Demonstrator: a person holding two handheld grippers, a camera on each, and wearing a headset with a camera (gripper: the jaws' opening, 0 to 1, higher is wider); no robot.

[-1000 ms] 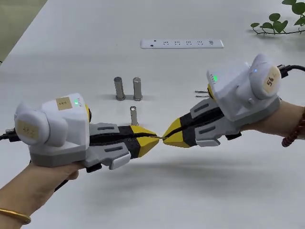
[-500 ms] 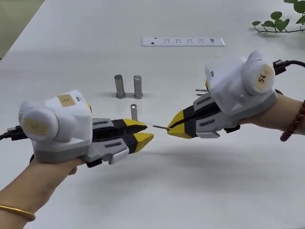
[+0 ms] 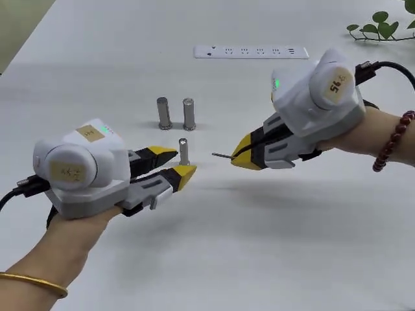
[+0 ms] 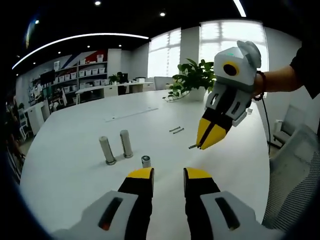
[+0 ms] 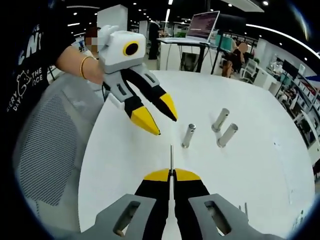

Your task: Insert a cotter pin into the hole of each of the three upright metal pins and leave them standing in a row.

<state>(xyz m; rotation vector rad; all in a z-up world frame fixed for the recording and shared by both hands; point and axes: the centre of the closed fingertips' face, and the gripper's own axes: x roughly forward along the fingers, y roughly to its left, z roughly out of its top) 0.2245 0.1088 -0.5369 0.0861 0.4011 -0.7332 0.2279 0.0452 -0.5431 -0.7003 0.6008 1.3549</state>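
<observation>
Three metal pins stand upright on the white table: two side by side at the back [image 3: 163,113] [image 3: 189,114] and one nearer pin [image 3: 183,151] in front of them. My left gripper [image 3: 170,162] is open, its yellow tips just left of the near pin [image 4: 146,161], nothing held. My right gripper [image 3: 238,155] is shut on a thin cotter pin [image 3: 222,155] that sticks out leftward toward the near pin [image 5: 188,135]. The cotter pin [image 5: 171,156] points forward from the shut jaws. In the left gripper view the right gripper [image 4: 206,141] hovers over the table.
Two spare cotter pins [image 4: 175,130] lie on the table beyond the right gripper. A white power strip [image 3: 251,52] lies at the far edge, and a green plant [image 3: 381,27] sits at the far right. The near table is bare.
The grippers met tip to tip a second ago. Since then the left gripper opened and drew back left, and the right gripper kept the cotter pin and pulled away right.
</observation>
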